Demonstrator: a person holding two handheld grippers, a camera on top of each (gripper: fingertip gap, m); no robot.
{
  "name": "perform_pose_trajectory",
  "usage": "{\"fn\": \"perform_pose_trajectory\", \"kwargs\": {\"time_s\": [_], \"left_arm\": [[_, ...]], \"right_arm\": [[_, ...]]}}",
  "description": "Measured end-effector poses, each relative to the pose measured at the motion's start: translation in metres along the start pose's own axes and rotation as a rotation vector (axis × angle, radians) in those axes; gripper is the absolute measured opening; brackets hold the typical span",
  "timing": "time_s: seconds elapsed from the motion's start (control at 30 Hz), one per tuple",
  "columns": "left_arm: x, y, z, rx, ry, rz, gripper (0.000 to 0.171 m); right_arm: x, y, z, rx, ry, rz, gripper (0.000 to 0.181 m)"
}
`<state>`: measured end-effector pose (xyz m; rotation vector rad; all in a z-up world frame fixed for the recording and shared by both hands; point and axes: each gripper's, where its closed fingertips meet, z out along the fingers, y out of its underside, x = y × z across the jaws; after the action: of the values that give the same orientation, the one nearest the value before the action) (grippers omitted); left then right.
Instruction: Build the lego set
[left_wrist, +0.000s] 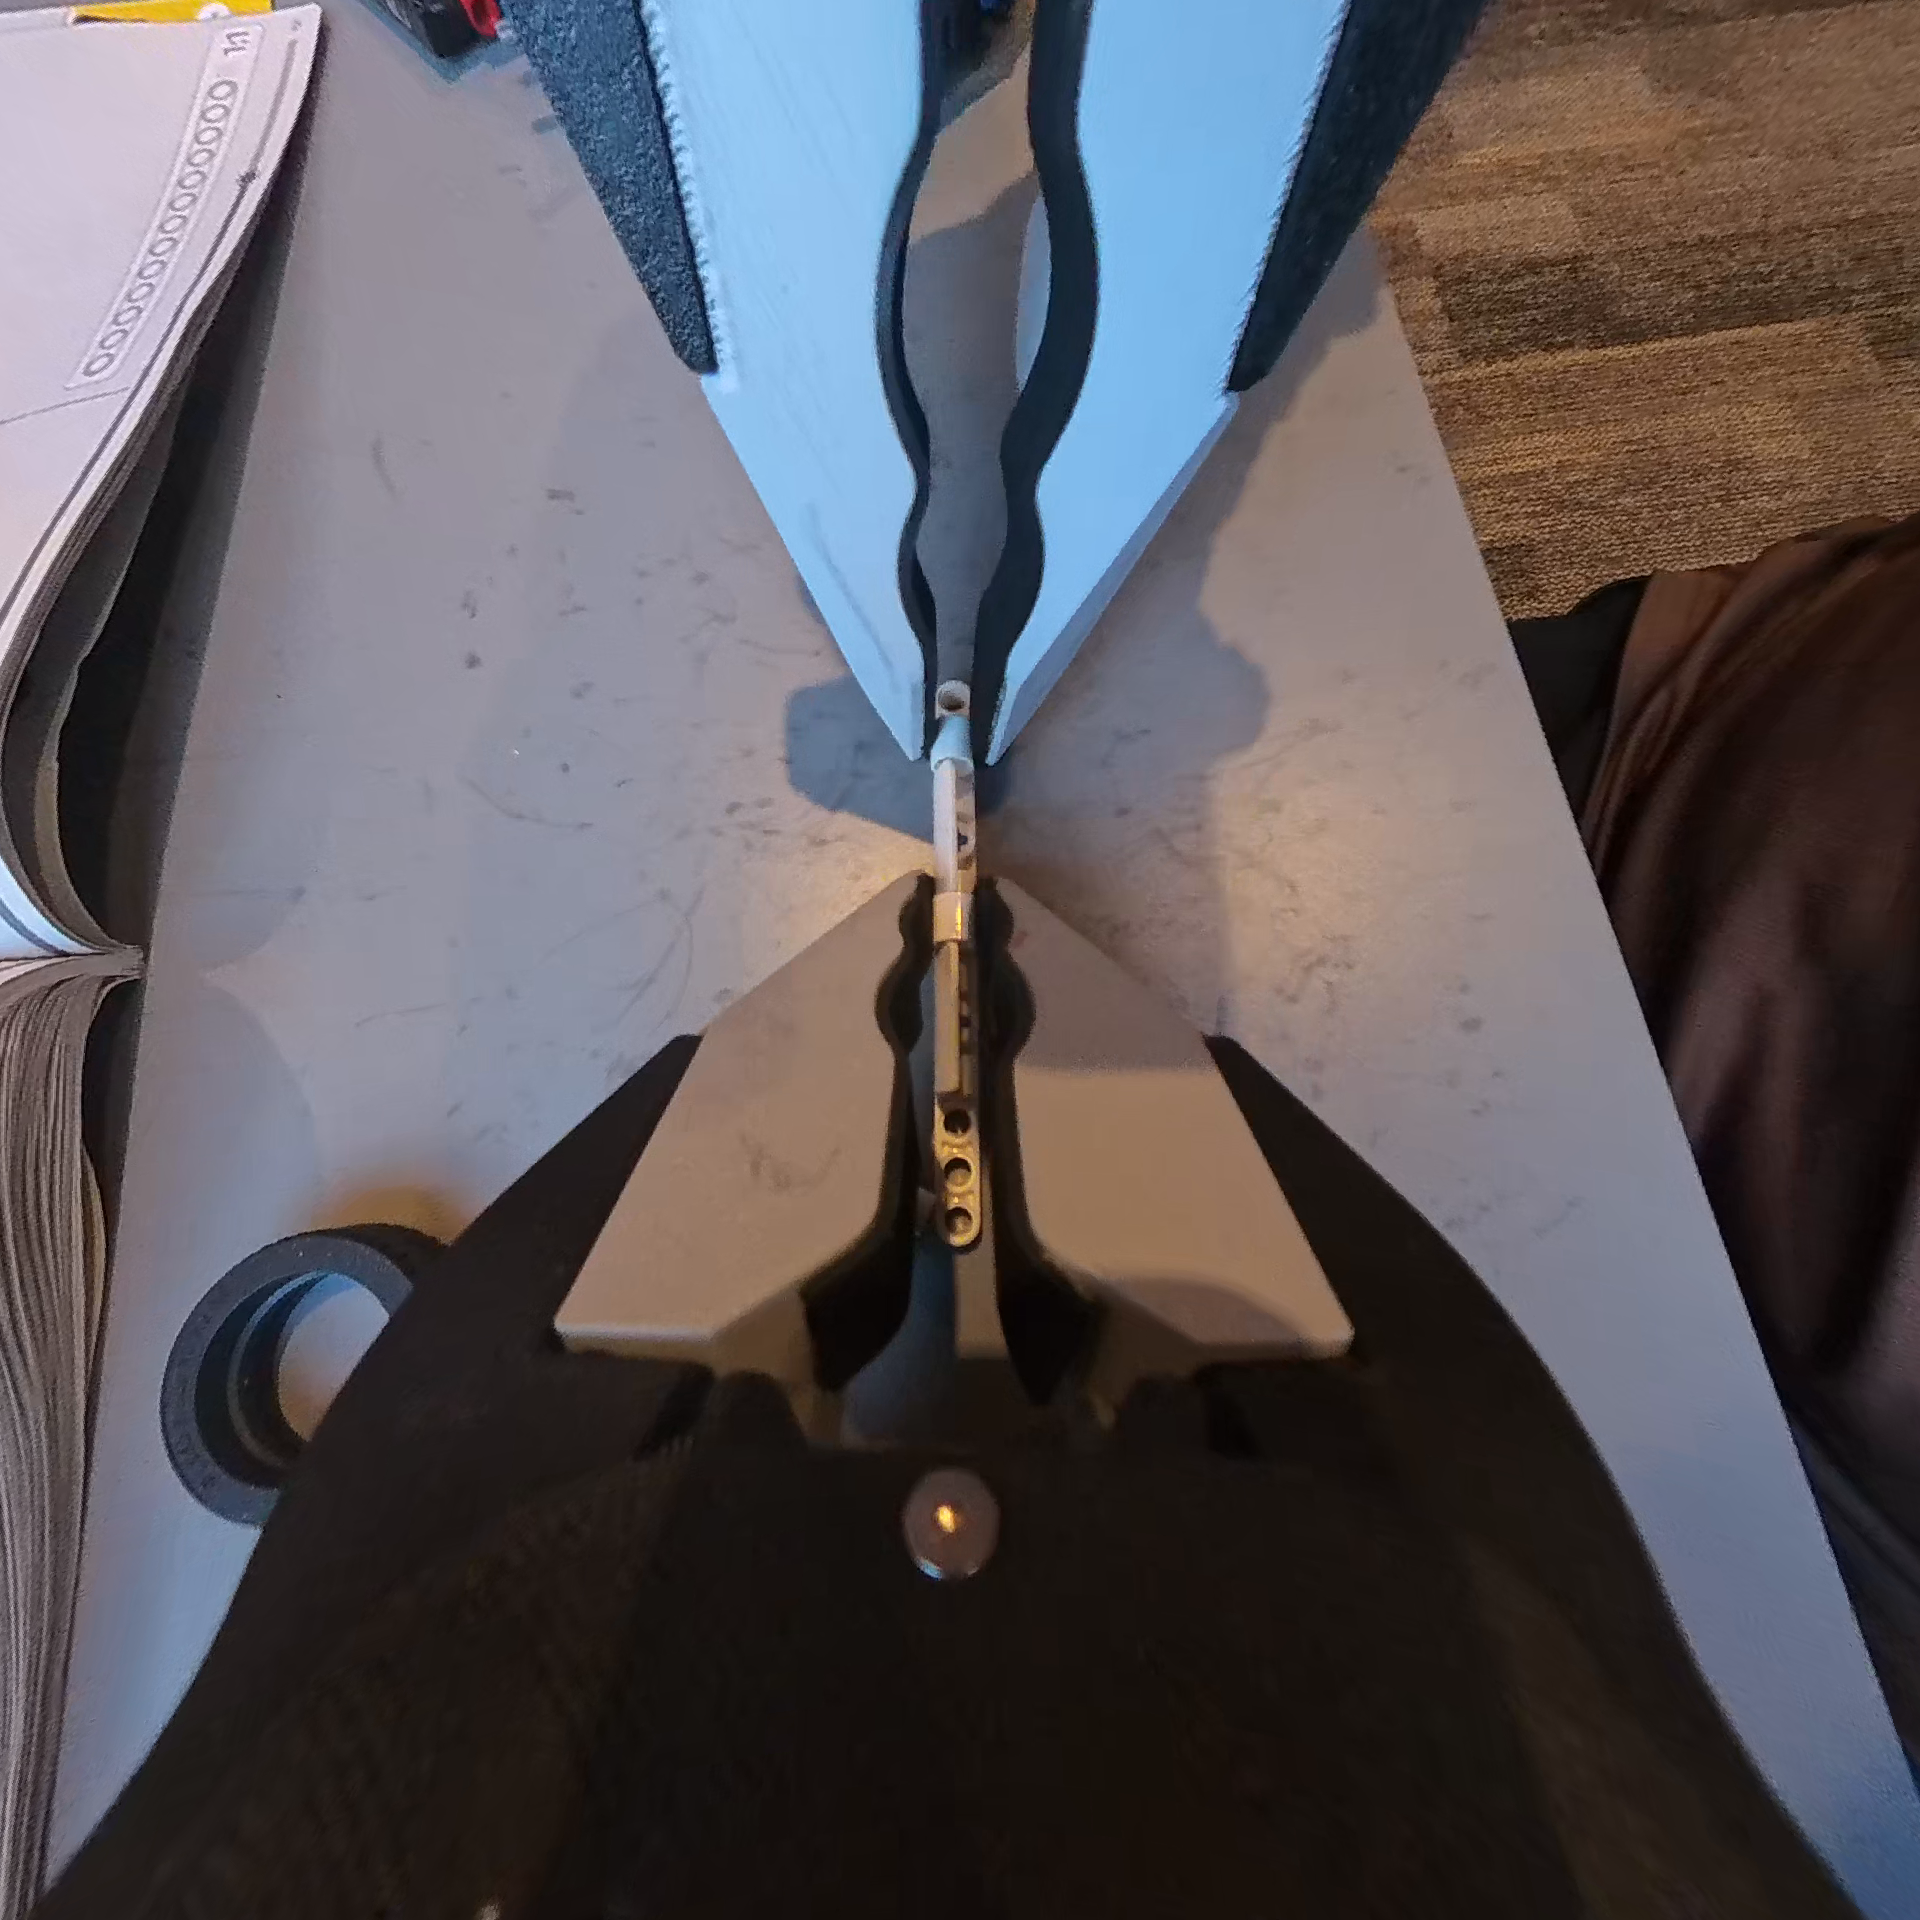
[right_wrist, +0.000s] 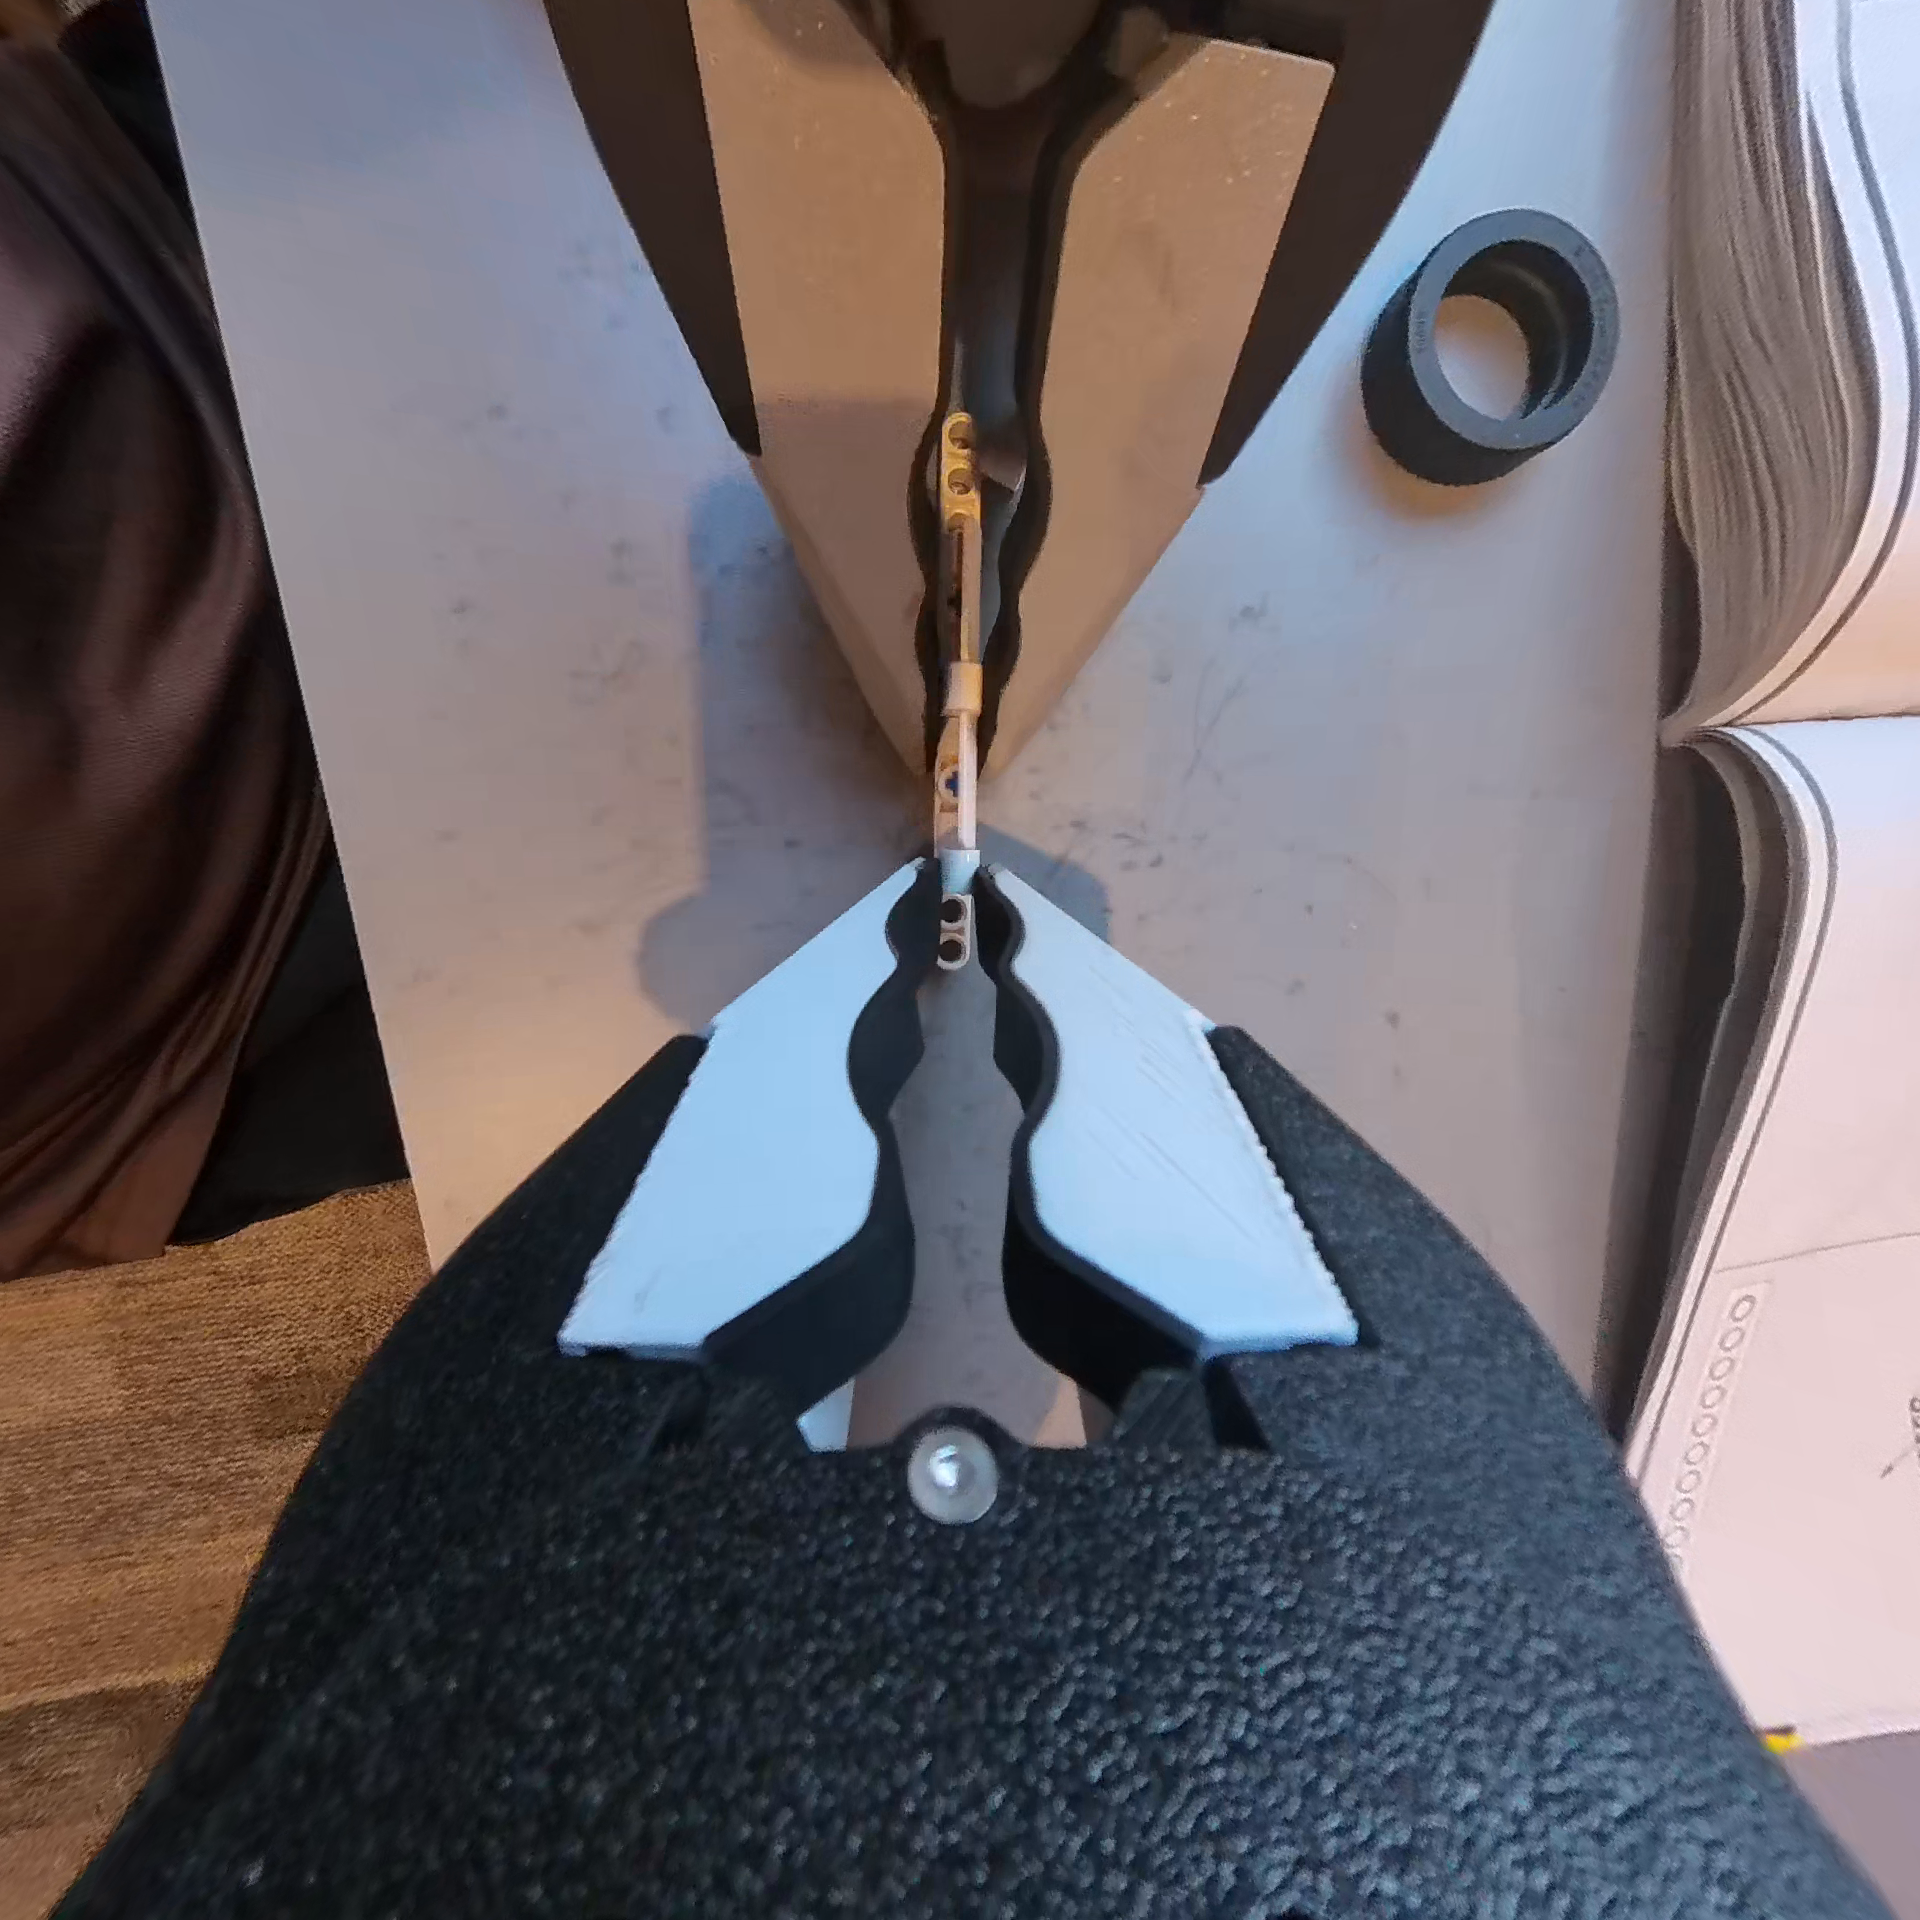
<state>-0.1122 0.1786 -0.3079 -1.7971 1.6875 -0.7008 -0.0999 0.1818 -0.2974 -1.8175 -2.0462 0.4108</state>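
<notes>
Grey beam (left_wrist: 956, 1122) sat clamped in the left gripper (left_wrist: 951, 894), jaws closed on it, at frame centre above the tabletop (left_wrist: 468, 727). The right gripper (right_wrist: 951, 883) pinched the white connector (right_wrist: 953, 925). Joining seemed underway; next likely needed a straight push.

Warm dim indoor light, soft shadows on table (left_wrist: 416, 727), fisheye-bent, blurred edges

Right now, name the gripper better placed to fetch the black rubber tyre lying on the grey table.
Left, tentatively. The black rubber tyre lies right beside the left gripper, while the right gripper sits farther off. But both are shut on the thin grey-and-white lego assembly, so one must release first.
</notes>
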Motion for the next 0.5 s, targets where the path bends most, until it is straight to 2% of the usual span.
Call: {"fn": "perform_pose_trajectory", "kwargs": {"time_s": [0.13, 0.2, 0.33, 0.43, 0.5], "left_arm": [[0.000, 0.000, 0.000, 0.003, 0.000, -0.001, 0.006], [0.000, 0.000, 0.000, 0.005, 0.003, -0.003, 0.005], [0.000, 0.001, -0.001, 0.007, 0.000, 0.002, 0.005], [0.000, 0.000, 0.000, 0.008, -0.002, -0.001, 0.006], [0.001, -0.001, 0.000, 0.008, -0.015, 0.011, 0.006]], "right_arm": [[-0.001, 0.002, 0.000, 0.003, -0.049, 0.043, 0.006], [-0.001, 0.011, 0.001, -0.039, -0.099, 0.084, 0.006], [0.000, 0.009, 0.001, -0.107, 0.011, -0.043, 0.006], [0.002, 0.009, -0.002, -0.067, -0.035, 0.061, 0.006], [0.007, 0.008, -0.009, -0.041, -0.016, 0.088, 0.006]]}}
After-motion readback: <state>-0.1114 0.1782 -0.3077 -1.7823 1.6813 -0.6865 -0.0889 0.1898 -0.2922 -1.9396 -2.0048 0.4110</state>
